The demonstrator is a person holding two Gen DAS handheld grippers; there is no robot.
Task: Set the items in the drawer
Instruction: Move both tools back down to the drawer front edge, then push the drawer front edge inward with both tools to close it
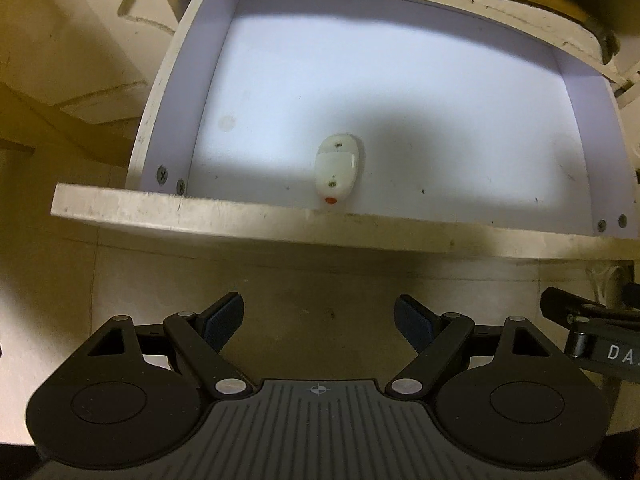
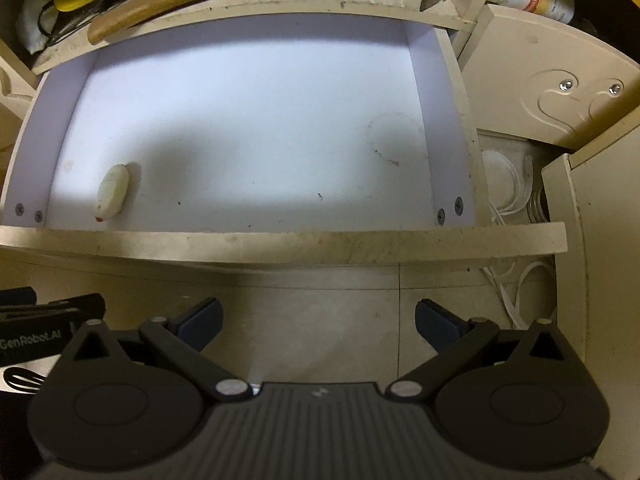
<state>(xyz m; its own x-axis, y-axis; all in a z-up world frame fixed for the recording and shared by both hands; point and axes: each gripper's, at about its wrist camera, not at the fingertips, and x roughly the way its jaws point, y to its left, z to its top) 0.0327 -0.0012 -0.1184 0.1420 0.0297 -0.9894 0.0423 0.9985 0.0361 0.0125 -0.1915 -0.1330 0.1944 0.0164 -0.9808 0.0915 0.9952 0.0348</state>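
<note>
Left hand-held gripper (image 1: 319, 322) spread wide and empty, right hand-held gripper (image 2: 319, 322) likewise wide, both over pale tiled floor (image 2: 312, 312), pulled-out white drawer (image 1: 256, 216) beyond, small white oval device (image 1: 338, 172) with orange tip lying inside near the front wall, wooden handle (image 2: 168, 4) on the shelf above.

Dim beige tiled floor (image 1: 320, 280) below a cluttered cream shelf (image 2: 360, 4).

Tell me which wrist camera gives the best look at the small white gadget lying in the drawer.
The left wrist view. There the white gadget lies near mid-frame against the drawer's front wall, showing two screws and an orange tip. In the right wrist view it sits far left, smaller and edge-on, with only a red speck at its tip.
</note>
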